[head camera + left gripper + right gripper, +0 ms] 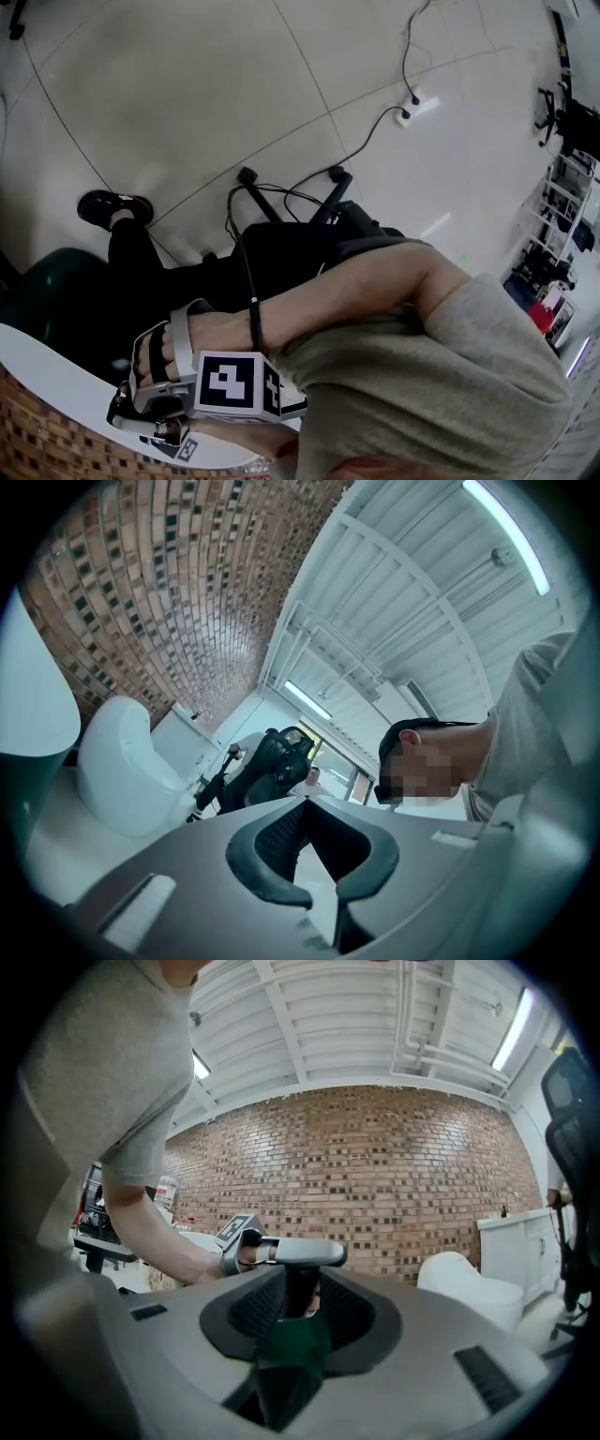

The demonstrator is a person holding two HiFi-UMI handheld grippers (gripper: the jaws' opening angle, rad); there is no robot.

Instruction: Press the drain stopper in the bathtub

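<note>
No drain stopper shows in any view. The bathtub's white rim (pixel 52 373) curves across the lower left of the head view, with brick pattern (pixel 37 441) below it. My left gripper (pixel 141 417) hangs over that rim, its marker cube (pixel 230 382) facing up, a bare forearm (pixel 347 291) leading back to a grey sleeve. In the left gripper view the jaws meet in a thin slit at the bottom, nothing between them. The right gripper (pixel 286 1372) points at the left gripper's handle (pixel 295 1252); its jaws stand apart with dark green showing in the gap.
A black office chair base (pixel 309 202) and a seated person's black leg and shoe (pixel 112 208) stand on the tiled floor, with cables and a power strip (pixel 412 105) beyond. A white rounded fixture (pixel 469 1283) and white cabinet (pixel 525 1237) stand against the brick wall (pixel 375 1176).
</note>
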